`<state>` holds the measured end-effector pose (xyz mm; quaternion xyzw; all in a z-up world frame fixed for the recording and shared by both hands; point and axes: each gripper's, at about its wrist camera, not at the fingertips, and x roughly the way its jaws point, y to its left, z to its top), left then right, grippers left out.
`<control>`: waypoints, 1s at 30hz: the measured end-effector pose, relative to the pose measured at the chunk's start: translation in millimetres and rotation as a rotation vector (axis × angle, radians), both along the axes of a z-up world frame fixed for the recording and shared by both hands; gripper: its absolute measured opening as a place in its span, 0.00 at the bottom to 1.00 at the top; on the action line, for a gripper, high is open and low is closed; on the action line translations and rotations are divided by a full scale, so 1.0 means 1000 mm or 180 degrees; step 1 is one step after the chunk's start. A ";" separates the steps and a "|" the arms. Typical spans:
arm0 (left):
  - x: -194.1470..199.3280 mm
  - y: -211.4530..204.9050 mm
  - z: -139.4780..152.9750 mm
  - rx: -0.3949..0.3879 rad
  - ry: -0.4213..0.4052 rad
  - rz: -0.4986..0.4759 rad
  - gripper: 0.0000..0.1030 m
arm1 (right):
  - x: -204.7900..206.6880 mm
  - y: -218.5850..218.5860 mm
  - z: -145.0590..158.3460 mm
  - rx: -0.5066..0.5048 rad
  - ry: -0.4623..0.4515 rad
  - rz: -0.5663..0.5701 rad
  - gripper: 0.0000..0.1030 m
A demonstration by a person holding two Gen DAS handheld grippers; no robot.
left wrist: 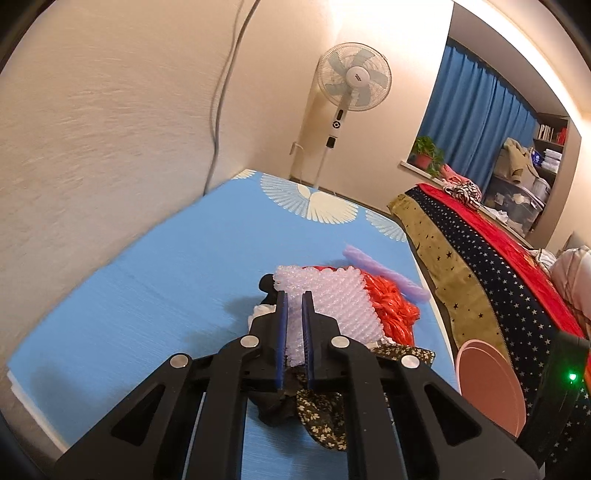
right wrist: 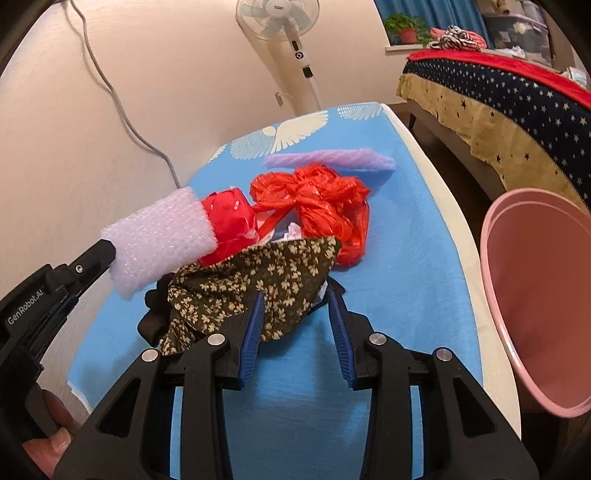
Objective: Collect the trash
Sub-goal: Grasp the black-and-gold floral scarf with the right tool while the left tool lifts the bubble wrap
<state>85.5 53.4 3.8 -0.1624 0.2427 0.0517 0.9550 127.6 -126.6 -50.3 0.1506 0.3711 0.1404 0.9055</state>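
Observation:
My left gripper (left wrist: 294,295) is shut on a sheet of bubble wrap (left wrist: 332,306) and holds it above the blue table (left wrist: 147,280); it also shows in the right wrist view (right wrist: 107,247) with the bubble wrap (right wrist: 159,243). My right gripper (right wrist: 297,295) is open, its jaws either side of a dark floral cloth (right wrist: 251,284) lying on the table (right wrist: 388,266). A crumpled red plastic bag (right wrist: 325,206), a red wrapper (right wrist: 229,221) and a purple foam strip (right wrist: 332,160) lie beyond. A pink bin (right wrist: 543,302) stands at the table's right edge.
A standing fan (right wrist: 280,22) and a grey cable (right wrist: 110,92) are against the wall behind the table. A bed with a starred blanket (right wrist: 517,99) is at the right, across a narrow floor gap. A black cloth (right wrist: 155,317) lies under the floral one.

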 end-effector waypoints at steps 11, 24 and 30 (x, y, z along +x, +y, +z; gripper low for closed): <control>-0.018 0.026 0.018 0.0098 -0.0058 0.0302 0.07 | -0.017 0.022 0.026 0.0057 -0.0401 0.0324 0.37; -0.033 0.053 0.024 0.0130 0.0051 0.0513 0.07 | -0.004 0.071 -0.001 -0.0512 -0.0038 0.0750 0.16; -0.032 0.050 0.022 0.0099 0.0072 0.0486 0.07 | -0.009 0.061 0.014 -0.0462 -0.0187 0.0744 0.04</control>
